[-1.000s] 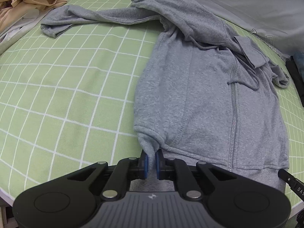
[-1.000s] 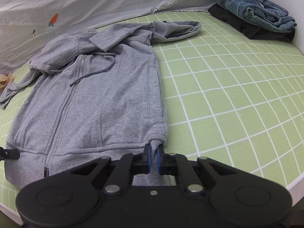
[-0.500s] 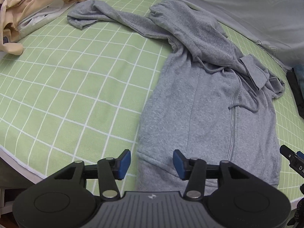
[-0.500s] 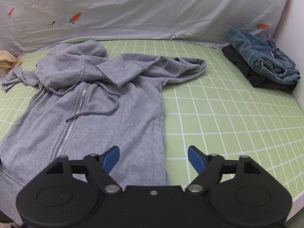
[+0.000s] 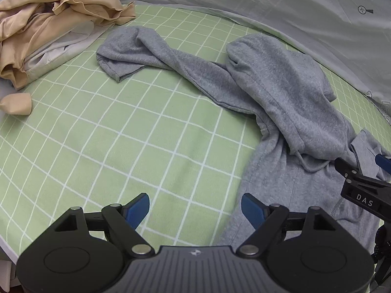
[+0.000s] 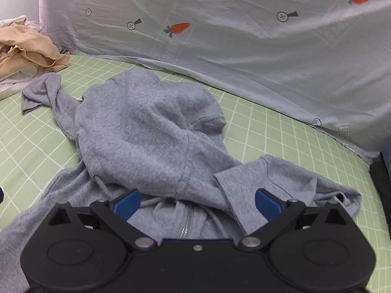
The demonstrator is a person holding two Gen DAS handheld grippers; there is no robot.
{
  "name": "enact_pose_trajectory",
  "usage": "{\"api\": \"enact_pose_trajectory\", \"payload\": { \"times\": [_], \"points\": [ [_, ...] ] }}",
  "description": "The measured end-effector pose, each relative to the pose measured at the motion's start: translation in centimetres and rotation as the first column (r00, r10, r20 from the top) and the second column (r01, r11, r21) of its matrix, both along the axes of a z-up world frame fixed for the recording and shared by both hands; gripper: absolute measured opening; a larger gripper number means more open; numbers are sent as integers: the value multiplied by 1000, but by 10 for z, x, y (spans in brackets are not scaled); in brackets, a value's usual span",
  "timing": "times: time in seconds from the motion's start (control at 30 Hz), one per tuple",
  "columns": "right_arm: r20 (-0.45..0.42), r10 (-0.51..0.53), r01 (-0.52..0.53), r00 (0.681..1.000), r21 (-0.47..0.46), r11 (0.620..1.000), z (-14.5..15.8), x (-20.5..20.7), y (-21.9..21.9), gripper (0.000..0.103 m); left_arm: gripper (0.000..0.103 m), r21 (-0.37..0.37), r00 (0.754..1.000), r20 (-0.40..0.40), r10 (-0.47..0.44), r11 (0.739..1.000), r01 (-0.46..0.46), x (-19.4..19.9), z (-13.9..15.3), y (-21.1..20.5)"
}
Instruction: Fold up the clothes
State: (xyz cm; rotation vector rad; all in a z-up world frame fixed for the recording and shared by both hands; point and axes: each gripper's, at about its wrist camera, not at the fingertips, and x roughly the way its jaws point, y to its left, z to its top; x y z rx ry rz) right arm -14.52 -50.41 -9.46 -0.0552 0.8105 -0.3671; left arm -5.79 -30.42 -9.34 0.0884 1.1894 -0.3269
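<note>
A grey zip hoodie (image 5: 281,92) lies front up on the green checked bed sheet (image 5: 97,134), its hood (image 6: 146,134) flopped over the chest. One sleeve (image 5: 136,48) trails toward the far left; the other sleeve (image 6: 293,183) lies folded across at the right. My left gripper (image 5: 195,207) hovers over the sheet by the hoodie's side edge. Its jaws are opening, with nothing pressed between them. My right gripper (image 6: 197,201) hangs above the zip top and drawstrings. Its jaws are also opening and hold nothing. It shows in the left wrist view as the right gripper (image 5: 361,188).
A crumpled beige and white clothes pile (image 5: 48,12) sits at the far left of the bed. A pale quilt with carrot print (image 6: 244,48) runs along the back. A dark garment (image 6: 381,175) lies at the right edge. The bed's near edge is below the left gripper.
Both grippers have let go of the hoodie's bottom corners and spread wide. Both have moved up the garment toward the hood, the left one out over the sheet.
</note>
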Motion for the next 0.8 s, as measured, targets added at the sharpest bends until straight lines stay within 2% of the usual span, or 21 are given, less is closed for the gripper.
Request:
{"api": "enact_pose_trajectory", "payload": {
  "times": [0.1, 0.23, 0.3, 0.4, 0.5, 0.57, 0.6, 0.7, 0.8],
  "points": [
    [-18, 45, -46, 999, -39, 998, -8, 37, -11, 101, 83, 39, 1000, -4, -15, 999, 15, 24, -9, -19],
    [10, 22, -20, 1000, -113, 993, -11, 78, -47, 101, 83, 82, 1000, -7, -24, 996, 24, 48, -21, -37],
    [34, -30, 35, 999, -129, 991, -13, 94, -78, 101, 83, 100, 1000, 10, -12, 995, 11, 59, -25, -43],
    [52, -178, 185, 983, -183, 966, -19, 110, -133, 101, 83, 126, 1000, 27, 12, 992, -16, 77, -30, -50],
    [23, -360, 361, 932, -121, 925, -30, 107, -189, 101, 83, 149, 999, 37, 39, 988, -44, 92, -35, -54],
    [0, -428, 428, 904, -48, 903, -35, 93, -205, 101, 83, 162, 997, 56, 58, 984, -67, 100, -36, -55],
    [-10, -447, 447, 895, -10, 895, -36, 86, -208, 101, 83, 168, 995, 67, 68, 983, -79, 104, -36, -56],
    [-6, -428, 428, 904, 32, 903, -31, 67, -191, 101, 83, 170, 992, 88, 90, 980, -104, 115, -36, -58],
    [53, -457, 453, 888, 70, 889, -15, 52, -176, 101, 84, 172, 990, 104, 91, 979, -108, 124, -37, -63]
  ]
}}
